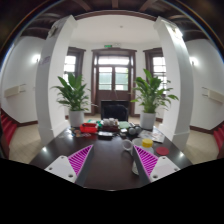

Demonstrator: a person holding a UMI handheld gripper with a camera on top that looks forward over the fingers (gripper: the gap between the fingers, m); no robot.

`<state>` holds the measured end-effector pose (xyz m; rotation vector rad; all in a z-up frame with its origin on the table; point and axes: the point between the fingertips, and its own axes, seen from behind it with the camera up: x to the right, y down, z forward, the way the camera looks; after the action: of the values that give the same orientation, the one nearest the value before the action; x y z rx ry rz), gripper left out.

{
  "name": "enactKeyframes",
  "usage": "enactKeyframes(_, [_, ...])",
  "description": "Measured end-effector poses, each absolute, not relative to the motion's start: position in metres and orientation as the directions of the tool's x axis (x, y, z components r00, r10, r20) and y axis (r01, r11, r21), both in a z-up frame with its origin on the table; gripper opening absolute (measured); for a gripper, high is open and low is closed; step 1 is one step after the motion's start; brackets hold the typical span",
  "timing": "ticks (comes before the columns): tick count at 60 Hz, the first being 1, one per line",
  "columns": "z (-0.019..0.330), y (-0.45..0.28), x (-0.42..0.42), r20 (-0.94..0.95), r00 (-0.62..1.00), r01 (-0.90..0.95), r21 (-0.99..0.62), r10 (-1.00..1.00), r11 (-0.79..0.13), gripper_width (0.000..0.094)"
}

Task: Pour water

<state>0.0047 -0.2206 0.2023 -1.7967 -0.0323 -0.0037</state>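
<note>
My gripper [113,149] is open and empty, its two magenta pads [76,160] spread wide over a dark table [108,168]. A small pale cup [127,145] stands just ahead of the right fingertip, with a pale handle-like part [134,162] running down along that finger's inner side. A glass of orange liquid [147,143] stands just right of the cup. Nothing is between the fingers.
A cluster of tea things [106,127] with a red item [88,128] sits at the table's far end. A red object [163,152] lies right of the glass. Two potted plants [73,95] flank a door beyond.
</note>
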Motion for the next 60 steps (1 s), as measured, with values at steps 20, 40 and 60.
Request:
enactKeyframes(20, [0.115, -0.218, 0.099, 0.005, 0.994, -0.022, -0.969, -0.107, -0.245, 0.0779])
enactKeyframes(40, [0.085, -0.136, 0.124, 0.0, 0.998, -0.015, -0.965, -0.056, -0.26, 0.0787])
enactKeyframes(60, [0.062, -0.096, 0.125, 0.005, 1.0, -0.002, -0.968, -0.028, -0.25, 0.0477])
